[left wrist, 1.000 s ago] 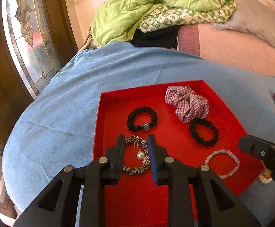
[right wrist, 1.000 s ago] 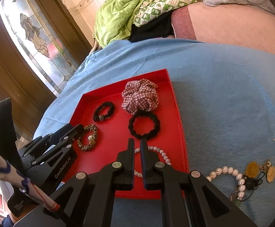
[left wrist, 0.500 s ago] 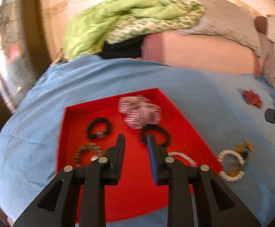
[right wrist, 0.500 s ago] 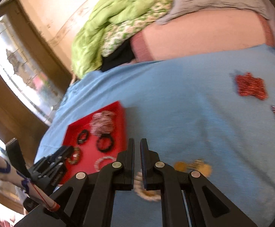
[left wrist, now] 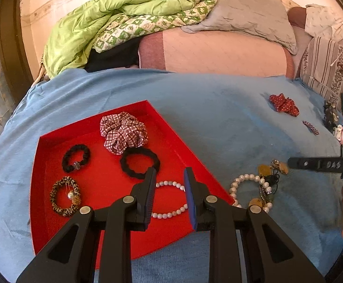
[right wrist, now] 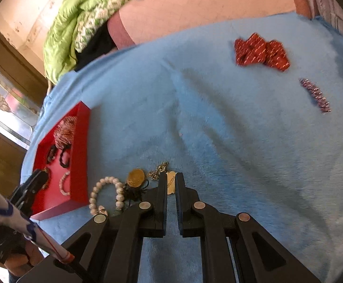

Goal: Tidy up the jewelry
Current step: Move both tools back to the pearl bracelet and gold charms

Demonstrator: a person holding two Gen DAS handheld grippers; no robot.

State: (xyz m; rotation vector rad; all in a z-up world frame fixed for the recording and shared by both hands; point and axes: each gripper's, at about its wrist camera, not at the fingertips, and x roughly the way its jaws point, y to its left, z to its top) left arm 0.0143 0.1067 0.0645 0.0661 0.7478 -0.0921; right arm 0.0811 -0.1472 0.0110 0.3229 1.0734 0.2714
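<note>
Red tray [left wrist: 42, 188]: lies on the blue blanket [left wrist: 218, 108], at the left of the scene.
Tray contents: checked scrunchie [left wrist: 123, 133] at the far side, two black hair ties [left wrist: 76, 154] [left wrist: 139, 162], a leopard-print tie with a pearl [left wrist: 65, 195], and a pearl bracelet [left wrist: 169, 199] nearest.
Left gripper [left wrist: 168, 176]: jaws parted, empty, above the bracelet in the tray.
Right gripper [right wrist: 170, 181]: jaws nearly together with a narrow gap, nothing held, over a pale tag [right wrist: 170, 185].
Blanket, just right of the tray: pearl necklace [right wrist: 105, 193] tangled with gold pendants [right wrist: 136, 176].
Blanket, far right: red scrunchie [right wrist: 259, 52], beaded clip [right wrist: 315, 95].
</note>
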